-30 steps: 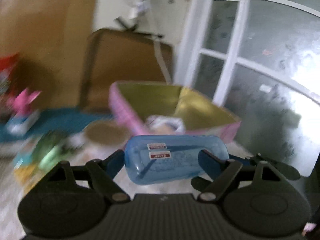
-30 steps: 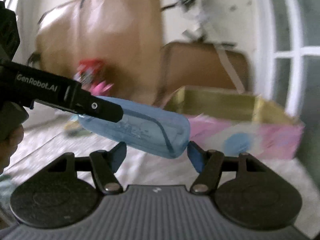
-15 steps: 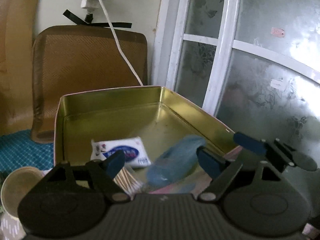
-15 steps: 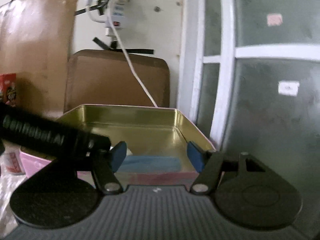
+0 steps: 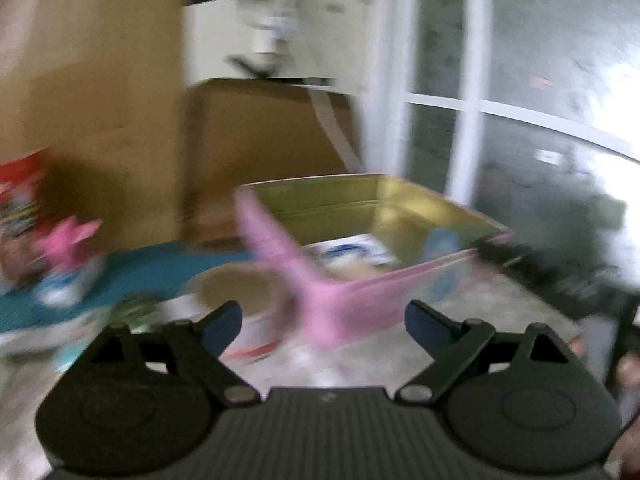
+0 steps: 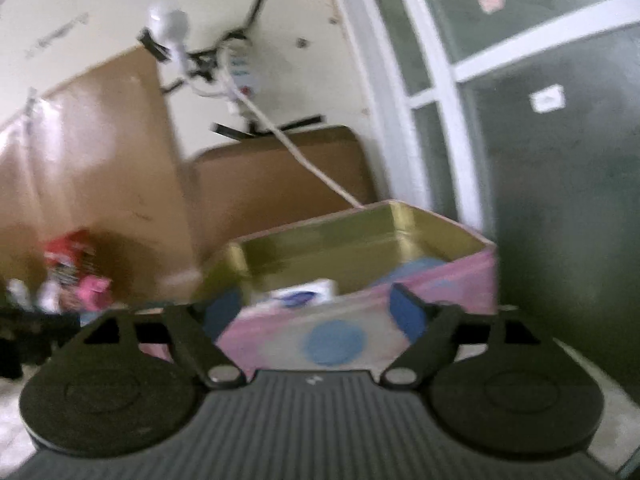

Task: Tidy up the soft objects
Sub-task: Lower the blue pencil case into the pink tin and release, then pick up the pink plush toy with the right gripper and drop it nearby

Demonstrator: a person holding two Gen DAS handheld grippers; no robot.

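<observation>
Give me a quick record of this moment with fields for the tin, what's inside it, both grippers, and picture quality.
container: pink tin with gold inside, open, no lid on it
contents: blue pouch on the right side of the tin, white packet beside it
left gripper: jaws have just been opening, nothing between them
right gripper: jaws have just been opening, nothing between them
left of tin: pink toy on a teal mat
picture quality: both views blurred

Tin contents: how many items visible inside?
2 clear. Blue pack by the tin's right wall; white packet at front left. Near wall and blur may hide more.
</observation>
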